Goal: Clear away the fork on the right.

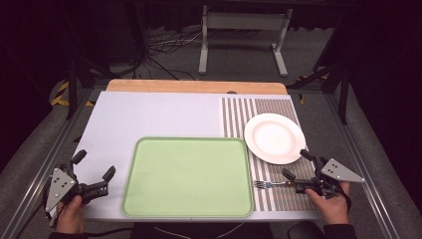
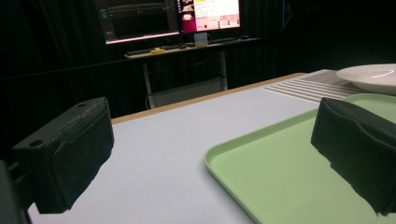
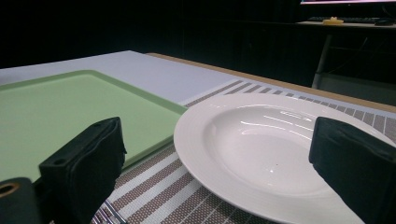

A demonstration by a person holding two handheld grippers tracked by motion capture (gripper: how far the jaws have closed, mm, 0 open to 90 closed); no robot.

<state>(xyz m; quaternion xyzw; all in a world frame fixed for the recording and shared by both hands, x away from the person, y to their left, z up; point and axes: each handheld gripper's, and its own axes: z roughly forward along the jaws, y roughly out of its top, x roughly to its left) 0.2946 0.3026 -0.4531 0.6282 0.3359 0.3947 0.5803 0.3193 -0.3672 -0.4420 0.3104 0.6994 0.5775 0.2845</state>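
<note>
- High view: one fork [image 1: 271,184] lies on one striped mat [image 1: 278,199], just before the right gripper [image 1: 294,166], whose jaws gape empty
- One white plate [image 1: 274,138], one green tray [image 1: 188,177]
- Left gripper [image 1: 94,166] spread wide, empty

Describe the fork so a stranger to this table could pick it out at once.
Start at the striped placemat on the table's right side, where a white plate sits. Just nearer the person than the plate, beside the green tray, lies the fork: thin, silver, tines toward the tray, by the right gripper.
</note>
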